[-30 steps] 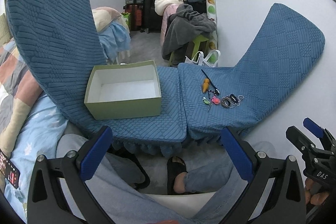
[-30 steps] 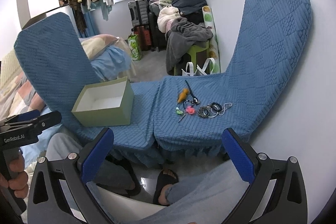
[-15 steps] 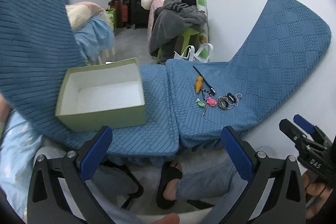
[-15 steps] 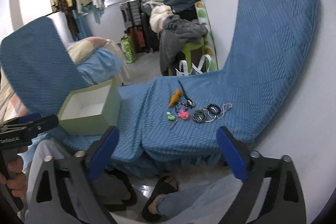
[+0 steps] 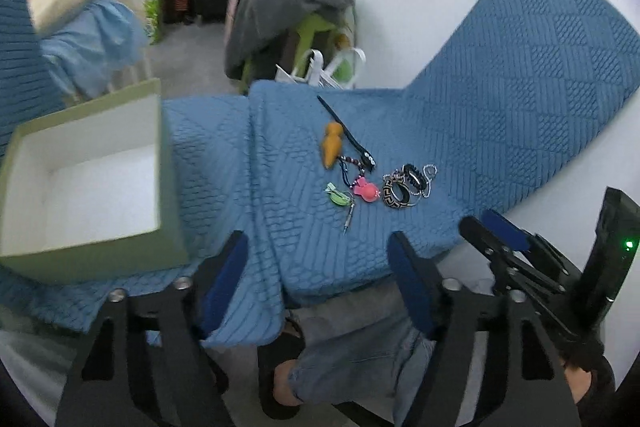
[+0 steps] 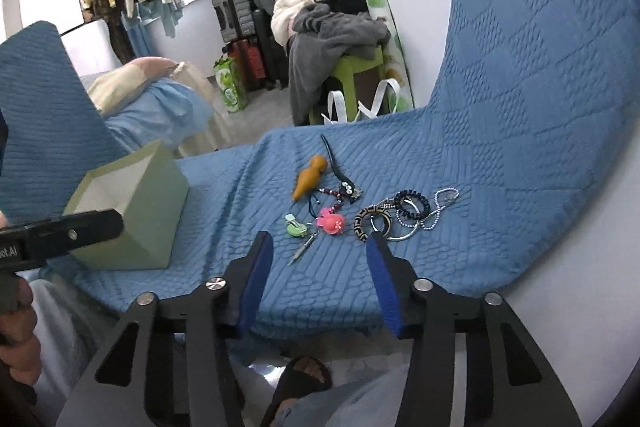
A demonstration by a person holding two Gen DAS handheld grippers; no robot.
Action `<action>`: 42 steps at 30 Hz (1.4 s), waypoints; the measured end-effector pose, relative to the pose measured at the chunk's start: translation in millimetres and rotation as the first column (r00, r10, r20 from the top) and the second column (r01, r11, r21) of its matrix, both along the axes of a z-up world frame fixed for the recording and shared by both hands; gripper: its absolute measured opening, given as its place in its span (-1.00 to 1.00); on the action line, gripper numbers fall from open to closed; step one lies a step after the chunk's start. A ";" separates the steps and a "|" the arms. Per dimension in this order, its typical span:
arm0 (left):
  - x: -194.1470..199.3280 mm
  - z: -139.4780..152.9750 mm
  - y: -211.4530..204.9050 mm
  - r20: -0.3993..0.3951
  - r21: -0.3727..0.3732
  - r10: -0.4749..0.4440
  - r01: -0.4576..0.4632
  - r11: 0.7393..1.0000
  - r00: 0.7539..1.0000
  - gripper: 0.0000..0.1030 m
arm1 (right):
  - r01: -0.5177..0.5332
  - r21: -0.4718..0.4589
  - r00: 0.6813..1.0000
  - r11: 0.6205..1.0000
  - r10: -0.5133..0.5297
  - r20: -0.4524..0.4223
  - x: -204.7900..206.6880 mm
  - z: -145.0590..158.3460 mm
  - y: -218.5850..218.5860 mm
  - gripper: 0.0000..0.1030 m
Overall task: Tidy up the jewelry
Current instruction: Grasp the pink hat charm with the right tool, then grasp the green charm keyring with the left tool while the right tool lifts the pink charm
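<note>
While both grippers, left [image 5: 316, 259] and right [image 6: 320, 255], hover with fingers spread and empty, jewelry [image 6: 372, 213] lies beside the green box [image 6: 132, 215].

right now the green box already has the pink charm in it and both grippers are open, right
Not quite. The green box is empty in the left wrist view; the pink charm lies on the blue cushion among the other jewelry. Both the left gripper and the right gripper are open, holding nothing.

The box [image 5: 86, 183] sits left on the quilted cover [image 5: 500, 131] — the jewelry pile [image 5: 368, 171] lies to its right.
</note>
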State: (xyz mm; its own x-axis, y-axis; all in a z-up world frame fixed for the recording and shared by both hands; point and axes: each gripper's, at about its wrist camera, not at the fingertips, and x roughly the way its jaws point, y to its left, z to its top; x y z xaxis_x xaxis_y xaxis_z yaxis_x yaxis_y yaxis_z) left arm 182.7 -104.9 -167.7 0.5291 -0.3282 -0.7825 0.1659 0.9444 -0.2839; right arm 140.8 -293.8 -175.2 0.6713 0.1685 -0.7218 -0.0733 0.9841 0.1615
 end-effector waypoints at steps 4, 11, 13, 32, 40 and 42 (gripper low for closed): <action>21.1 -20.4 -9.6 -0.032 -0.018 -0.011 0.010 1.000 0.999 0.16 | -0.057 0.032 0.997 0.998 0.059 -0.041 24.6 -29.1 0.9 -0.24; 59.8 -55.5 -21.3 -0.097 -0.077 -0.022 0.015 0.997 0.995 -0.04 | -0.049 0.072 0.996 0.996 0.054 -0.065 60.5 -60.6 -14.2 -0.20; 70.8 -63.9 -24.7 -0.108 -0.093 -0.030 0.020 0.995 0.994 -0.08 | -0.052 0.068 0.994 0.996 0.058 -0.092 70.5 -68.3 -14.7 -0.20; 105.4 -110.3 -39.0 -0.156 -0.102 -0.100 0.085 0.991 0.983 -0.31 | -0.204 -0.005 0.960 0.979 0.198 -0.200 119.6 -121.8 4.4 -0.58; 108.4 -116.9 -62.8 -0.144 -0.028 -0.144 0.142 0.990 0.979 -0.30 | -0.103 0.039 0.984 0.994 0.108 -0.144 112.2 -105.0 -20.2 -0.58; 109.8 -119.8 -67.5 -0.145 -0.020 -0.159 0.157 0.987 0.977 -0.30 | -0.063 0.054 0.989 0.997 0.070 -0.134 110.5 -101.2 -28.9 -0.58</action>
